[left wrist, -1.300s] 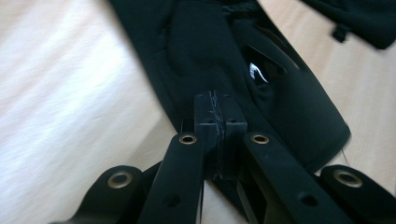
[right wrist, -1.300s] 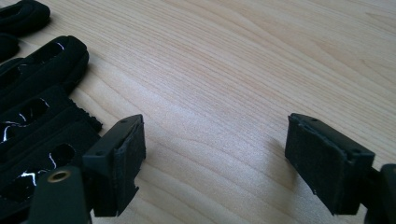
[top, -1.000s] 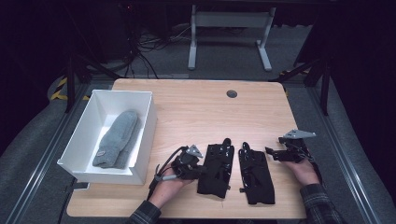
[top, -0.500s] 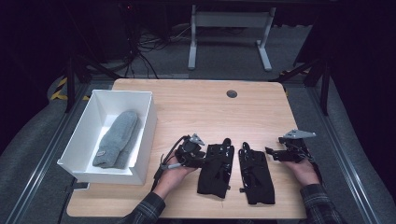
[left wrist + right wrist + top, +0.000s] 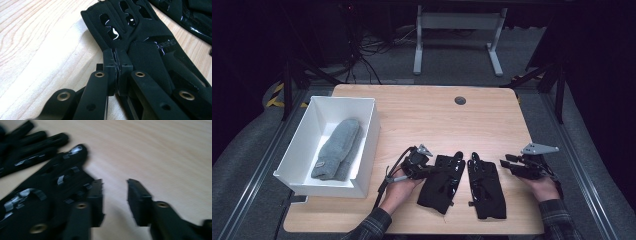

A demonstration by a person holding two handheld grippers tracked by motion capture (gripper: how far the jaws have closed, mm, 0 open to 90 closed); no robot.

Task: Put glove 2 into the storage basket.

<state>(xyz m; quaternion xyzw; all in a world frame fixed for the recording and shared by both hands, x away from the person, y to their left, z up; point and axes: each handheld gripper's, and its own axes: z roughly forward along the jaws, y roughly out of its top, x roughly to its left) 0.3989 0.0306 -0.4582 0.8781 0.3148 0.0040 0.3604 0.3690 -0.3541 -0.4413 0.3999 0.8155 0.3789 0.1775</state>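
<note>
Black fabric with glossy cut-out patches makes up the two gloves lying side by side near the front of the pale wooden bench (image 5: 422, 112). The left black glove (image 5: 440, 182) lies with its fingers pointing away from the person and its cuff toward the front edge; its long axis runs front to back, tilted a little. The left claw (image 5: 116, 65) has its jaws pressed together on the near edge of this glove, pinching a fold of the fabric at about mid-length, so the glove extends ahead of and to the right of the jaws in the left gripper view. The right black glove (image 5: 485, 187) lies just beside the first one, close to parallel with it. The right claw (image 5: 114, 195) sits to the right of that glove with its jaws spread apart and nothing between them; the glove lies to the left of the jaws in the right gripper view, which is blurred.

To the left, well apart from the gloves, stands a white rectangular bin (image 5: 369, 145) holding a pair of grey knitted mittens (image 5: 337, 149). The left hand is the nearer one to the bin, so carrying the pinched glove leftward looks like the likely move.

Small glossy lettering shows on the left glove in the left gripper view, too small to read. A small label sits on the mitten cuff, unreadable.
</note>
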